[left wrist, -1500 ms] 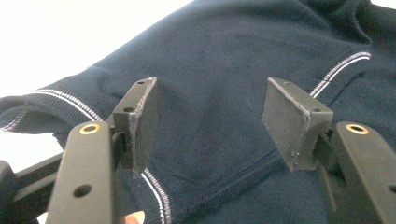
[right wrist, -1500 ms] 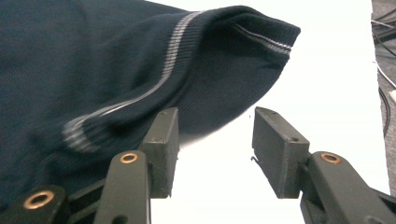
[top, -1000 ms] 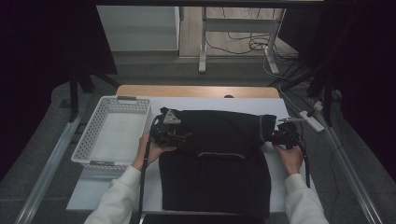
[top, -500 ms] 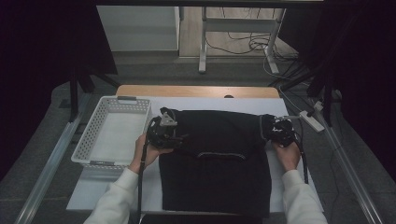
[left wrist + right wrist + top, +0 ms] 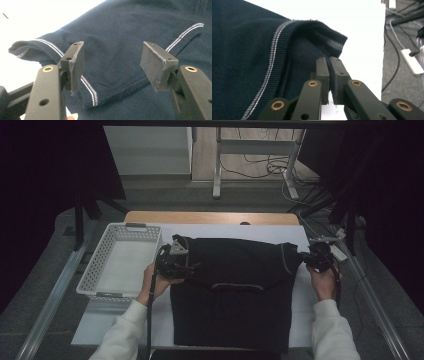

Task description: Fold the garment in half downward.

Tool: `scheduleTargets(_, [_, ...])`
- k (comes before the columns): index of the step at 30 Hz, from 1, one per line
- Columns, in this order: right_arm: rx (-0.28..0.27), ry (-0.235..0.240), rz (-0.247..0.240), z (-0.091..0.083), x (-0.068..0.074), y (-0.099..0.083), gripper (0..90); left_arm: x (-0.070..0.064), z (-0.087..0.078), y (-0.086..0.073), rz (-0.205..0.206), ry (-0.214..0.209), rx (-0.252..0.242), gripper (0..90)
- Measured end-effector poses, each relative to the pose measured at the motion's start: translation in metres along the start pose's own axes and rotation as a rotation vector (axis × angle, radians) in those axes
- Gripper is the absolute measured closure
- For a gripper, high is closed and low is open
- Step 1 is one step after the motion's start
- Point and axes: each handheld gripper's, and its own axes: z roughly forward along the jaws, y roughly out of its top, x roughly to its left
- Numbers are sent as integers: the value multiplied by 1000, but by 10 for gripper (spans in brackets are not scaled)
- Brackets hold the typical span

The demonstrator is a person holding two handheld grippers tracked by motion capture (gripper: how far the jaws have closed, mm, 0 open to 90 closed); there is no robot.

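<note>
A dark navy shirt [image 5: 235,290] lies flat on the white table cover [image 5: 225,231]. My left gripper [image 5: 189,266] hovers over the shirt's left shoulder. In the left gripper view it [image 5: 115,67] stands open, one jaw on each side of the folded-in left sleeve [image 5: 107,50] with its white-stitched hem. My right gripper [image 5: 309,258] is at the shirt's right edge. In the right gripper view it [image 5: 329,72] is shut, with the ribbed right sleeve cuff [image 5: 329,42] pinched at its tips and raised a little off the table.
A white slotted basket [image 5: 95,270] stands on the table left of the shirt, close to the left hand. A white power strip [image 5: 340,251] and cables [image 5: 397,62] lie on the grey floor past the table's right edge.
The right gripper has shifted outward to the right, drawing the right sleeve with it. The left gripper has stayed at the shirt's left shoulder, dropping slightly toward the person.
</note>
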Motion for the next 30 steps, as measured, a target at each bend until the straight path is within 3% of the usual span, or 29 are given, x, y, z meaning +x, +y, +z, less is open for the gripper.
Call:
scheduleTargets(3, [13,-13,-16,3,4,1,829,0,-1,0,2,2,-1,370])
scheduleTargets(7, [43,-24,17,11,0,-5,622,-1,0,1,6,0,1,370])
scheduleTargets(14, [-24,34,115,-10,-4,-22,551,-1,-1,1,6,2,-4,370])
scheduleTargets(21, [-2,90,86,-40,23,-51,490,-1,1,3,12,-8,-5,367])
scheduleTargets(25, [21,119,64,-49,41,-68,471,-1,2,5,18,-19,-10,365])
scheduleTargets(30, [63,162,78,-55,57,-88,457,1,4,7,18,-28,-13,363])
